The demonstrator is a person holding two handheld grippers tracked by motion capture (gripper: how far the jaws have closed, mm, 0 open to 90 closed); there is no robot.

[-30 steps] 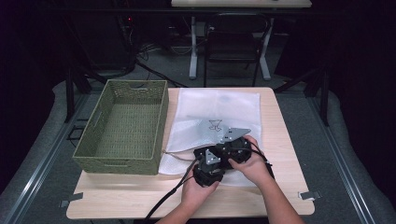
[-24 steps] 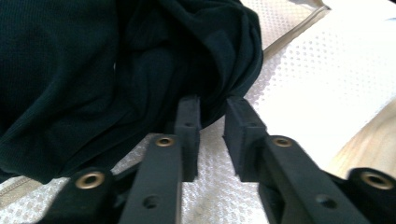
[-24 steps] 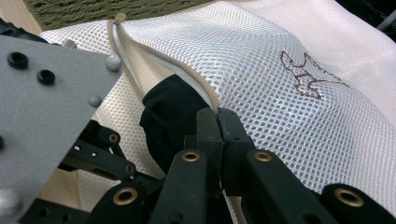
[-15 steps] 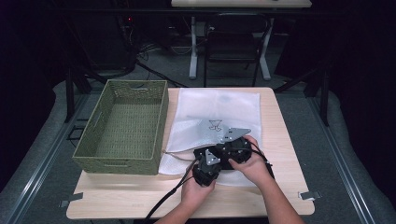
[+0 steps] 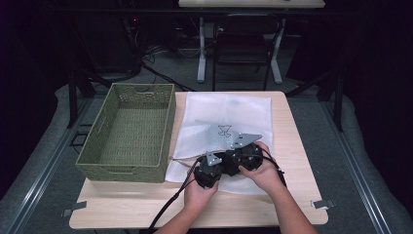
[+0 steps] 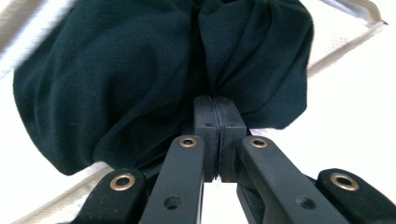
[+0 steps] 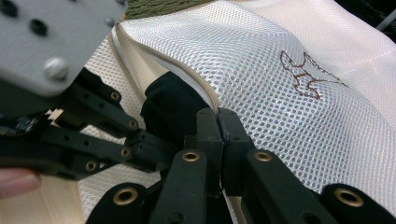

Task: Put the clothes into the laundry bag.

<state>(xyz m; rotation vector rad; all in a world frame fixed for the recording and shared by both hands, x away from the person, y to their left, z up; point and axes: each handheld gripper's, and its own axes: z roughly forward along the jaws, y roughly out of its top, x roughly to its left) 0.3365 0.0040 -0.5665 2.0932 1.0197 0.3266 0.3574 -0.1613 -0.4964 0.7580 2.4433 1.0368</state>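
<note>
Dark cloth (image 6: 154, 79) pinched tight in our left gripper (image 6: 217, 105) mid-frame, our right gripper (image 7: 218, 116) clamped on white mesh bag (image 7: 280, 93) edge.

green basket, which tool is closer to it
Left. The left tool sits over the mesh bag just right of the green basket's near corner; the right tool is farther right, beyond the left one.

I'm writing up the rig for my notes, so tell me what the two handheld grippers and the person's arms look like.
Both grippers, the left gripper and the right gripper, are black, each with two flat black jaws on linkage bars fitted with brass-coloured rivets. Each carries a grey three-cornered plate on top, and black cables trail from them towards the person. The forearms are bare, with no sleeves visible.
</note>
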